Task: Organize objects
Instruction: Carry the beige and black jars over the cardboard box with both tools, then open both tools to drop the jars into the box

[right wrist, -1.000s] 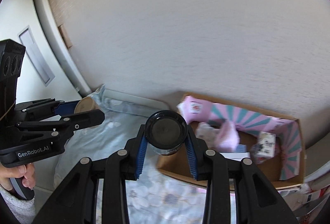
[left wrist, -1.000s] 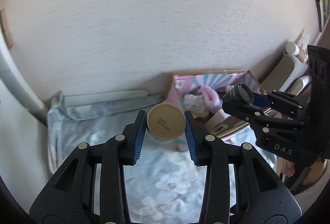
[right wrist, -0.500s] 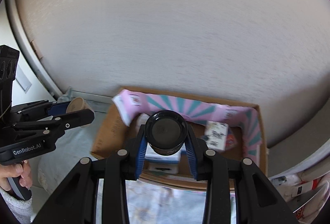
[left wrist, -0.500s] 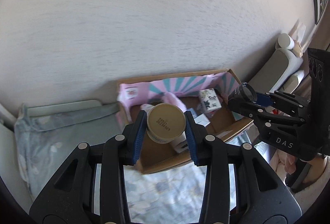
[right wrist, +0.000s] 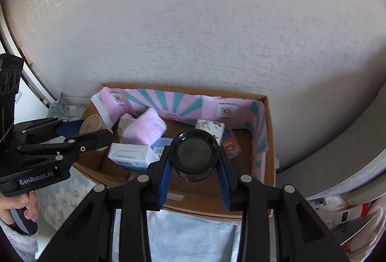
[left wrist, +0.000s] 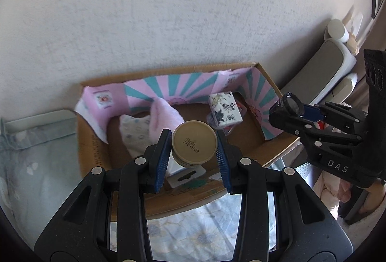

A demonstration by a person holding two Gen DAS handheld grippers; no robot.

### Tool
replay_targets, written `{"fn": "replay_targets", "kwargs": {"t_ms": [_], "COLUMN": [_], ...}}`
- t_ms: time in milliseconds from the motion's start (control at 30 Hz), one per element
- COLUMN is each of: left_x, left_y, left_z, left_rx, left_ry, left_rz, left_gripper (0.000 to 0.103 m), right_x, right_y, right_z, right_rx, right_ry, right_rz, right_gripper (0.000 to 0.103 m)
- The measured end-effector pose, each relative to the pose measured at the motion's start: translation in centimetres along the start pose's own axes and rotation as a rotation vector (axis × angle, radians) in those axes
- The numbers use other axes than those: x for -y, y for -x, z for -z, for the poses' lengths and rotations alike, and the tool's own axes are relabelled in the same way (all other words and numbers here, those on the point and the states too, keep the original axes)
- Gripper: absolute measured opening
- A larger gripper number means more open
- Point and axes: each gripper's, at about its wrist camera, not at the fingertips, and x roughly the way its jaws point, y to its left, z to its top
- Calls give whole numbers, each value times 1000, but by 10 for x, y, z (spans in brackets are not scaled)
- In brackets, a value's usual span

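My left gripper (left wrist: 194, 144) is shut on a tan round jar (left wrist: 194, 143) with a printed date code on its base. It holds the jar above the near left part of an open cardboard box (left wrist: 270, 82) lined with pink and teal paper. My right gripper (right wrist: 194, 153) is shut on a black round jar (right wrist: 194, 152) above the box's (right wrist: 270, 131) near middle. Each gripper shows in the other's view: the right one (left wrist: 293, 109) with the black jar (left wrist: 288, 106), the left one (right wrist: 82, 130) with the tan jar (right wrist: 93, 123).
The box holds a pink cloth (right wrist: 144, 129), a white patterned cloth (left wrist: 135, 128), a white floral carton (left wrist: 225, 110), a white and blue carton (right wrist: 131, 154) and a small red packet (right wrist: 230, 147). The box lies on a pale floral sheet (left wrist: 36, 165) against a white wall. Grey cushions (left wrist: 323, 74) stand at right.
Both grippers have swung right and forward with their jars, from over the floral sheet to over the cardboard box. The box now fills the middle of both views.
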Motion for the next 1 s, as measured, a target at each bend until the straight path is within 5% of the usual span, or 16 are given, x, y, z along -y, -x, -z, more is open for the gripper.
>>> {"fn": "replay_targets", "kwargs": {"t_ms": [1000], "left_x": [20], "left_y": [-61], "left_z": [-27], "left_rx": [-149], "left_ry": [-66], "left_rz": [-42], "left_gripper": [32], "right_x": [40], "right_y": [-70], "right_z": [-53], "right_rx": [-200], "right_ry": [-18], "right_rz": [-36], "right_gripper": [33]}}
